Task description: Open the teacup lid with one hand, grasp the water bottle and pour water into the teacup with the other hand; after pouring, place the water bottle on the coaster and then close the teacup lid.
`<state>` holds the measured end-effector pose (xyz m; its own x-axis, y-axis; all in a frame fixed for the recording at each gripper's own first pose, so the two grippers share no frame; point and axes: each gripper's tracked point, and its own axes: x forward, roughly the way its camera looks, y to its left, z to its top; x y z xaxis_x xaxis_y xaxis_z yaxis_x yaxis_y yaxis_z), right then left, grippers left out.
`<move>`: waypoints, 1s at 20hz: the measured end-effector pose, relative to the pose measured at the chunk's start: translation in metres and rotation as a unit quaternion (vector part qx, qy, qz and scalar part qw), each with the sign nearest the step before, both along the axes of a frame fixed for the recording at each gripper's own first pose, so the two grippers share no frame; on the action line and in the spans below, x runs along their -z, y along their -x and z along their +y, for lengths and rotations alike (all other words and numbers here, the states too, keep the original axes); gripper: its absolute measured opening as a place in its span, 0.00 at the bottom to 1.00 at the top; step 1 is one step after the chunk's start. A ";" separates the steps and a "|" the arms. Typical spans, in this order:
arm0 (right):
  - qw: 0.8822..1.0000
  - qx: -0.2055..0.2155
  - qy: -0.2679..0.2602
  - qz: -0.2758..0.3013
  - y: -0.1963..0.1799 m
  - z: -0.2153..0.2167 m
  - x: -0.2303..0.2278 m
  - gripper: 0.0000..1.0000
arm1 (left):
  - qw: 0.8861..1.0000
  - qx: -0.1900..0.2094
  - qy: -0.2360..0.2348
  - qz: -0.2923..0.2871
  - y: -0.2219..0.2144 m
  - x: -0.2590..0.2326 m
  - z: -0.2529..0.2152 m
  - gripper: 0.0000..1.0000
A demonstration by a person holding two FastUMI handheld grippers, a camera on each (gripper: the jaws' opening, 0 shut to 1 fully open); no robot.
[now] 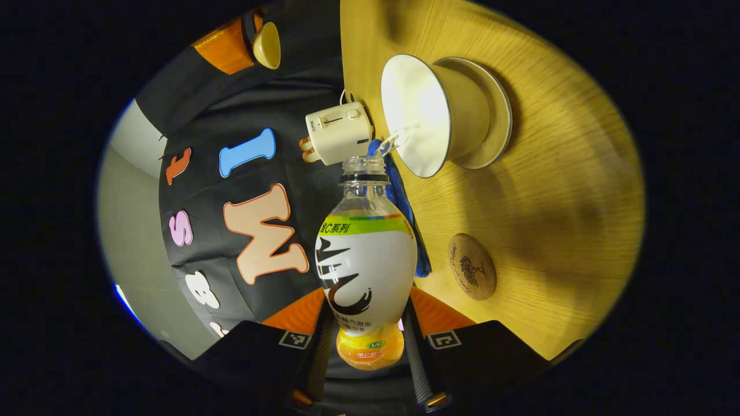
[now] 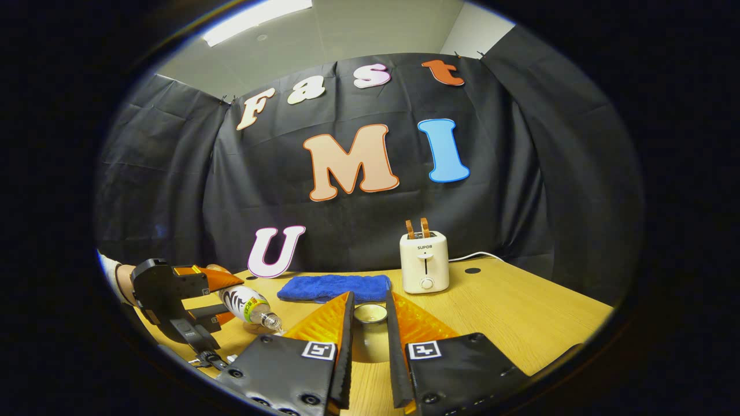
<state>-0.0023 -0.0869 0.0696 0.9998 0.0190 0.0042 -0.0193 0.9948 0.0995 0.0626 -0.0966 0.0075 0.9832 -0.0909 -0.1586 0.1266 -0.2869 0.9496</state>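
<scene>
The water bottle [image 1: 366, 271] is clamped between the left gripper [image 1: 370, 341] fingers and tipped over, its uncapped mouth just at the rim of the teacup [image 1: 430, 115]; a thin stream of water runs from the mouth into the cup. The teacup stands on its saucer [image 1: 497, 124] on the wooden table [image 1: 555, 190], near the far edge. In the left gripper view the round wooden coaster [image 1: 472, 266] lies bare, well apart from the saucer, with open tabletop around it.

In the right gripper view the right gripper [image 2: 370, 346] has its fingers closed on the lid [image 2: 370, 314], a small cream piece held between them above the table. To its left the left gripper [image 2: 191, 300] shows with the tilted bottle [image 2: 250, 305].

Farther back – a folded blue cloth [image 2: 334, 287] and a white toaster [image 2: 424, 262] with two slices up, both by the table's far edge.
</scene>
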 end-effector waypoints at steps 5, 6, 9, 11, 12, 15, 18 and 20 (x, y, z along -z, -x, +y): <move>1.000 -0.003 0.004 0.000 0.001 0.003 0.000 0.29 | 0.999 0.006 -0.034 -0.011 0.003 -0.008 -0.001 0.58; 1.000 -0.004 0.003 0.001 0.000 0.003 0.001 0.29 | 0.999 0.011 -0.043 -0.011 0.002 -0.010 -0.002 0.58; 1.000 -0.006 0.001 0.002 0.001 0.003 0.000 0.31 | 0.998 0.010 -0.060 -0.012 0.002 -0.015 -0.001 0.58; 1.000 -0.006 0.001 0.003 0.000 0.002 0.000 0.34 | 0.997 0.008 -0.074 -0.009 0.002 -0.016 -0.001 0.58; 1.000 -0.005 0.001 0.003 0.001 0.001 0.000 0.34 | 0.997 0.007 -0.079 -0.006 0.001 -0.018 -0.002 0.58; 1.000 -0.009 -0.001 0.005 0.002 0.002 0.000 0.34 | 0.995 0.011 -0.097 -0.009 0.002 -0.024 -0.006 0.58; 1.000 -0.014 0.000 0.006 0.003 0.004 0.000 0.31 | 0.994 0.016 -0.107 -0.019 -0.001 -0.034 -0.012 0.57; 1.000 -0.016 0.001 0.007 0.004 0.005 -0.001 0.29 | 0.993 0.019 -0.114 -0.023 -0.002 -0.038 -0.017 0.58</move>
<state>-0.0059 -0.0822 0.0701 0.9986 0.0518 -0.0094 -0.0506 0.9940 0.0974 0.0648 -0.1134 0.0450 0.9864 -0.0955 -0.1339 0.0690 -0.4988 0.8640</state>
